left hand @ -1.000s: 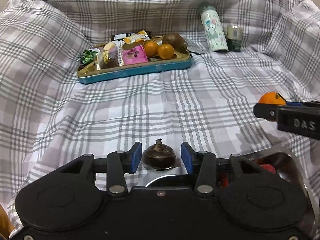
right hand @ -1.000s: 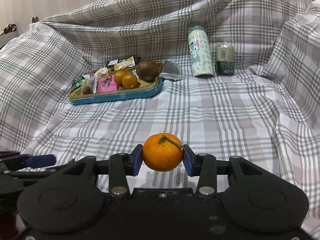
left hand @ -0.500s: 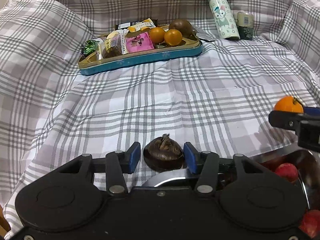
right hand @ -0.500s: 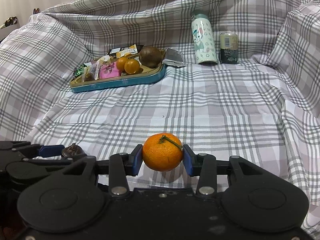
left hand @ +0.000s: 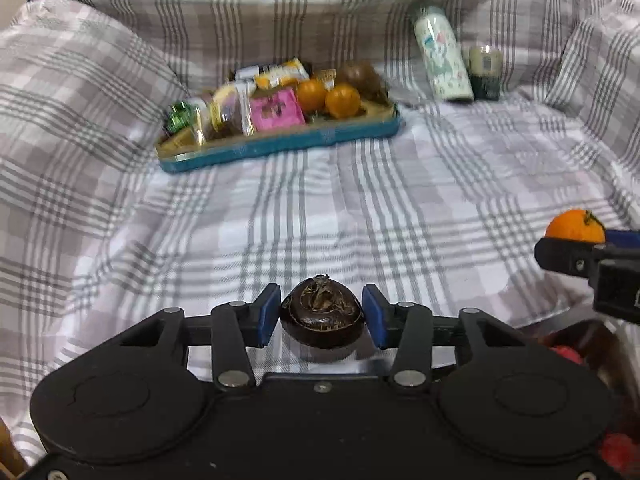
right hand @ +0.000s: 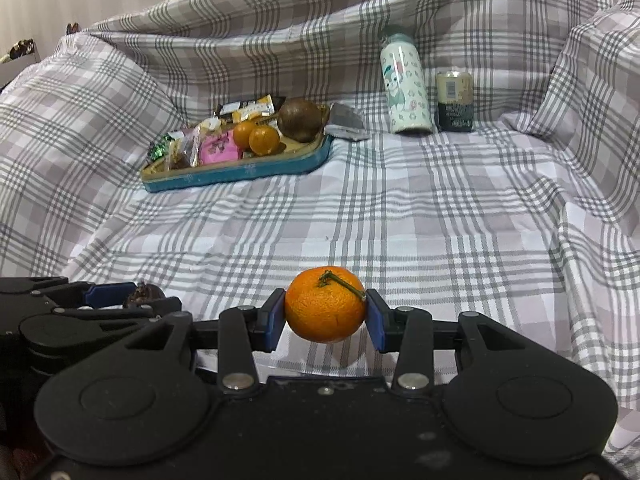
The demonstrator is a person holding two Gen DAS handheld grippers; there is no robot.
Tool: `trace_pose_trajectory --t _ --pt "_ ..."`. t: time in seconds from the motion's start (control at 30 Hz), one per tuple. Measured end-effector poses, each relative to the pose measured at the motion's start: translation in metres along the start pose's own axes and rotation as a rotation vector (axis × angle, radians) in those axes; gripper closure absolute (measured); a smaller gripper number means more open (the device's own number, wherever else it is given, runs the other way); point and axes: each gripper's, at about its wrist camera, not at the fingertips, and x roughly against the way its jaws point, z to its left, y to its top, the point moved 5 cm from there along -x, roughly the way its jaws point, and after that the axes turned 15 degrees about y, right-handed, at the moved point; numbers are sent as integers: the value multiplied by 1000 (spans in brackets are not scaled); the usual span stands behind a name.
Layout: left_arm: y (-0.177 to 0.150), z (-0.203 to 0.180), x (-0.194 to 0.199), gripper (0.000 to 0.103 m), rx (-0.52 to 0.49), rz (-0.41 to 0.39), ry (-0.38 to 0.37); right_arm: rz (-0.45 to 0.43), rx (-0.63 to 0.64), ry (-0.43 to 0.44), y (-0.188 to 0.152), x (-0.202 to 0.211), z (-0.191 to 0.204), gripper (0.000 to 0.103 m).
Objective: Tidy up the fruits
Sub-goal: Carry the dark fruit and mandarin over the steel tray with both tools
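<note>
Tangerine (right hand: 325,309) stem-up between right jaws

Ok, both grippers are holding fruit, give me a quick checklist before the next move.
1. Right gripper grip on the mandarin: both jaws touch its sides. Ok.
2. Left gripper grip on the dark brown fruit: small gaps show beside it. Cannot tell.
3. Grippers apart from each other: ok.
4. Metal bowl at lower right: mostly hidden, free room cannot tell.
5. Blue tray far across the plaid cloth, two small oranges and a brown fruit left in it: not ok.
</note>
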Motion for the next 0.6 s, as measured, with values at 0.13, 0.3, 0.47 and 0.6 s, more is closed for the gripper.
trace_pose_trajectory --t 0.13,0.3,0.47,0.6 --pt "11 7 30 50 25 -50 -17 -34 1 10 4 19 7 60" --pt "14 15 65 50 53 -75 -40 -72 6 19 1 48 20 60" --pt "-3 15 92 50 52 -55 -73 -79 -6 32 -14 75 31 60" --pt "-22 13 105 50 45 -26 -81 -60 -3 29 -35 90 41 60"
